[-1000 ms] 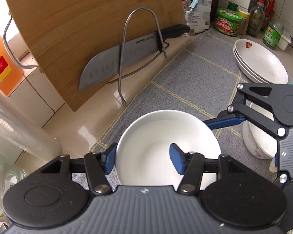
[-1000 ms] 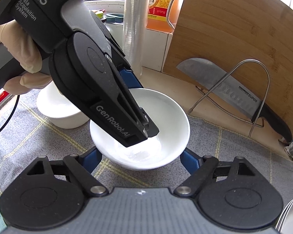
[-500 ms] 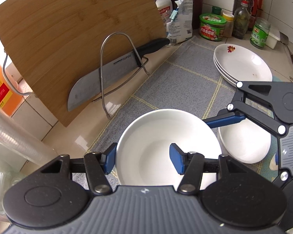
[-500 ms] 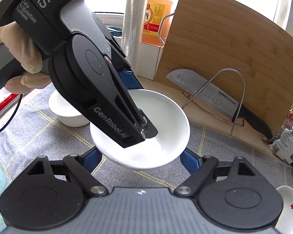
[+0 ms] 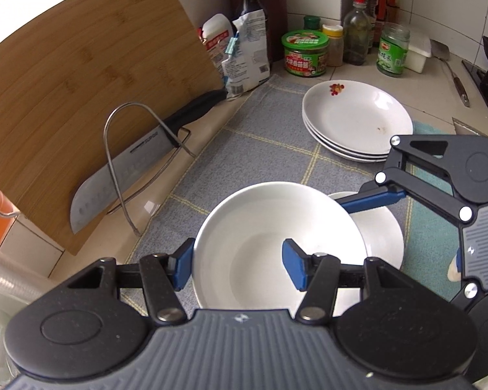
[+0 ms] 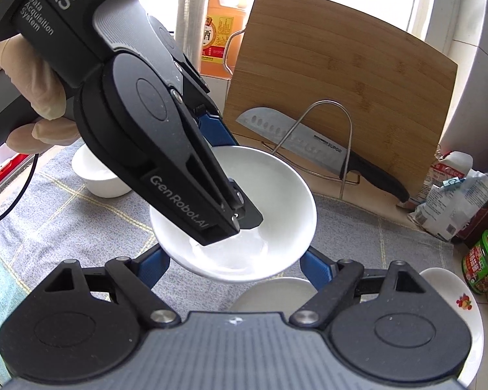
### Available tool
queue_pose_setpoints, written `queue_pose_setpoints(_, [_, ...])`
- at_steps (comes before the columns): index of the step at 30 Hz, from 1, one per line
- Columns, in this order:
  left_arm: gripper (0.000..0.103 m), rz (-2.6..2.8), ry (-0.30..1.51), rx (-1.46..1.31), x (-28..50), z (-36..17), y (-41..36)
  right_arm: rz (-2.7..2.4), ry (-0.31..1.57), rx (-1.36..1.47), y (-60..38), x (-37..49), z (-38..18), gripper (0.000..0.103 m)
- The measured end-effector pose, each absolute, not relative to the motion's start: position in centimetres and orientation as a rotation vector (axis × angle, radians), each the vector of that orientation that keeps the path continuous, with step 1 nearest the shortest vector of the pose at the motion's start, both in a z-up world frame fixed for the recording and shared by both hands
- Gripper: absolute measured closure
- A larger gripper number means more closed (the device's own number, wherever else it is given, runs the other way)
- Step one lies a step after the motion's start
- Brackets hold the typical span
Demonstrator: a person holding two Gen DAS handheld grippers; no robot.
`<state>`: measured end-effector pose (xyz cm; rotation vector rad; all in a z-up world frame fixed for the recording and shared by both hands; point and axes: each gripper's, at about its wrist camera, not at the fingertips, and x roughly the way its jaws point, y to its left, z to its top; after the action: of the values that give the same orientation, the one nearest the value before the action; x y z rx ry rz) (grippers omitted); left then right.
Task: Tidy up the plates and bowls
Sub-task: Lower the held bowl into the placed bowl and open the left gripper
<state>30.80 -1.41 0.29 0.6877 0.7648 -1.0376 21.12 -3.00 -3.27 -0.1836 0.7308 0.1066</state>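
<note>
White bowl (image 5: 270, 237) aloft over grey mat (image 5: 270, 136), left tool (image 5: 239, 265) clamped on its rim, right tool (image 6: 234, 265) cradling it, above second bowl (image 5: 382, 237); plate stack (image 5: 358, 120) near, knife rack (image 5: 136, 162) alongside.

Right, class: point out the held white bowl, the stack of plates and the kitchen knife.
white bowl (image 5: 244, 237), left wrist view, on its inner wall.
stack of plates (image 5: 358, 117), left wrist view, on the top plate's centre.
kitchen knife (image 6: 296, 141), right wrist view, on its blade.
</note>
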Motion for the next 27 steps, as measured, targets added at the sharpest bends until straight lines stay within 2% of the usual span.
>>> queue_pose_setpoints(11, [0.047,-1.126,0.743,0.718,28.1,0.0,-4.8,0.021,0.741,-0.149,-5.4,18.0,-3.2,0.013])
queue_pose_setpoints(27, [0.047,-1.156,0.831,0.716,27.6,-2.9,-7.7,-0.001,0.814,-0.049,-7.7,17.5,-5.7,0.013])
